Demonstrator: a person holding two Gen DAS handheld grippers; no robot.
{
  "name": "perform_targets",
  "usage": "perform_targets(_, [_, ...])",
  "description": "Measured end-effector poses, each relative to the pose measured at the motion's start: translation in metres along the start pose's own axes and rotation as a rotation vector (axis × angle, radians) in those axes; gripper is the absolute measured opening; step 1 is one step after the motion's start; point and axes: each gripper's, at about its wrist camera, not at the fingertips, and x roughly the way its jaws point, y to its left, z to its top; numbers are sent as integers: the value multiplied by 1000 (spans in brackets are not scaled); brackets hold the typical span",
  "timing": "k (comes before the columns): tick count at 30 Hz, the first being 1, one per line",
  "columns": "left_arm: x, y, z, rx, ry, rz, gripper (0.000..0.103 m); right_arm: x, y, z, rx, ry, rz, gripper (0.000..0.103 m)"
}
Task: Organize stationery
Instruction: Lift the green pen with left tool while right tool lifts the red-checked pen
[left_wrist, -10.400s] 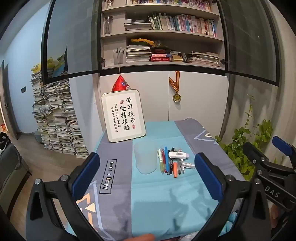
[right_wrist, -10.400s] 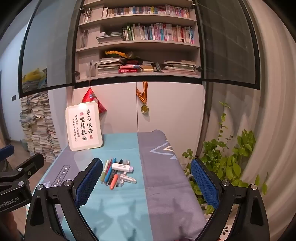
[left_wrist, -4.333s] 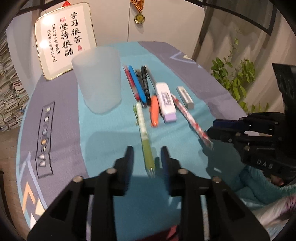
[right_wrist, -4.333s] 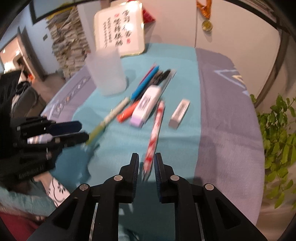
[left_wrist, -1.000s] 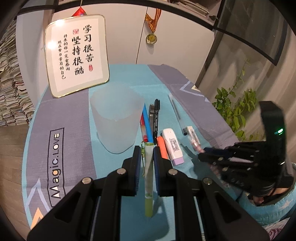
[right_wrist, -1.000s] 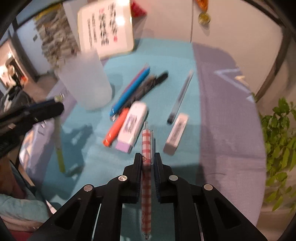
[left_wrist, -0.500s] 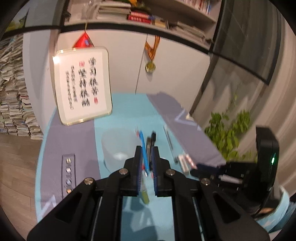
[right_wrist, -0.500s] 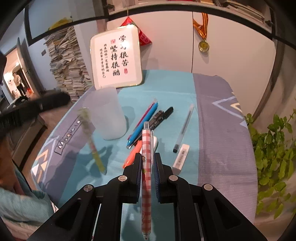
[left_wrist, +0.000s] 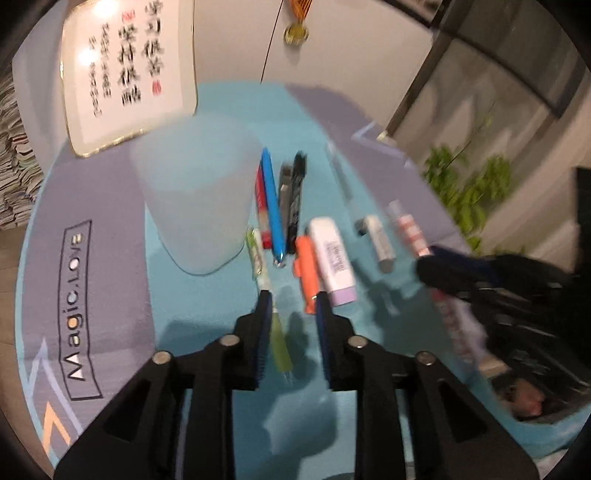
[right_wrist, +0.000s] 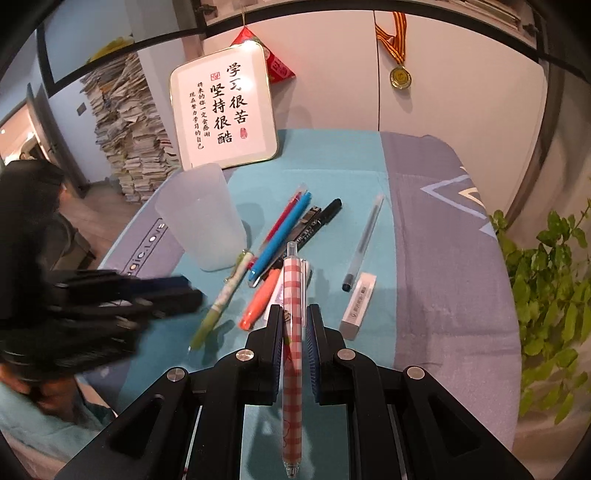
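A frosted plastic cup stands upright on the teal and grey cloth. The green pen lies on the cloth just right of the cup, its lower end between the fingers of my left gripper. That gripper's jaws are opening and the pads do not press on the pen. My right gripper is shut on a red checked pen, held above the row of stationery. From the right wrist view, the cup and green pen sit beside the blurred left gripper.
A blue pen, black marker, orange marker, white and purple case, clear grey pen and white eraser lie right of the cup. A framed calligraphy board leans behind. A plant stands off the table's right edge.
My left gripper swung up and came back down over the cloth, and its jaws parted. The green pen left them and now lies beside the cup. The right gripper keeps the checked pen.
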Motion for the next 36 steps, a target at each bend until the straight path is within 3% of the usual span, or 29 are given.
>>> perform_targets(2, [11,1,5,2,2,38,38,2,-2,-3,-13,16,-18,13])
perform_targets(4, [19,3,10,5,1,80,38,11,-4,-8,-27,66,-42,13])
perform_targets(8, [36,9,16,-6,35,85,35,28,-6,-18,-42,136,-38,13])
perform_targets(11, [45,14,16,-17,57,74,10,34,-8,-21,-45,160,-31,13])
perform_targets(18, [28,11,-7,14,79,3,8,41,-7,-19,-71,182,-49,16])
perform_targets(22, [21,3,-16,65,65,19,9,51,-4,-12,-83,200,-52,28])
perform_targets(28, [30,2,2,78,46,40,23,70,-4,-4,-78,235,-64,28])
perform_targets(29, [35,0,5,86,54,38,24,71,-5,-3,-73,235,-61,21])
perform_targets(30, [38,0,6,90,64,41,24,71,-5,-2,-76,233,-64,14])
perform_targets(35, [42,4,6,84,76,34,22,58,-6,-1,-66,191,-64,14])
perform_targets(36, [42,6,7,78,80,32,12,54,-7,1,-59,177,-63,14])
